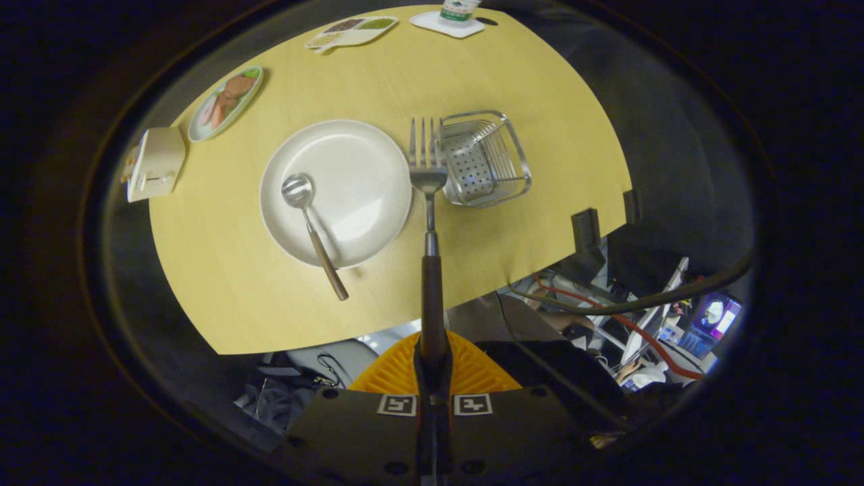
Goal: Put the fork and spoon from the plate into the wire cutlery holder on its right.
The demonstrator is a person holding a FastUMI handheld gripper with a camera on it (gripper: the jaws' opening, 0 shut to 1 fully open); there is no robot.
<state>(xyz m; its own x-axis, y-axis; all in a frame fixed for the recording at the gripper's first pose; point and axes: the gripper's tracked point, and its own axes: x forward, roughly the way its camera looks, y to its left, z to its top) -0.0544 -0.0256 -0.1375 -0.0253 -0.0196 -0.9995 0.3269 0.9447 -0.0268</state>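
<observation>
One item in hand: gripper [433, 364] fingers clamped on fork [428, 202] handle, tines ahead, lifted betw plate [364, 145] and wire holder [484, 158]. Spoon [307, 216] on plate. Shift right over holder, tip vertical, lower before release.

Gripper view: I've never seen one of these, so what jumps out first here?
A fork stands out straight ahead, its handle pinched between the closed fingers of the gripper, its tines over the gap between the white plate and the wire cutlery holder. On the plate lies a spoon, its handle poking past the rim onto the wooden table.
</observation>
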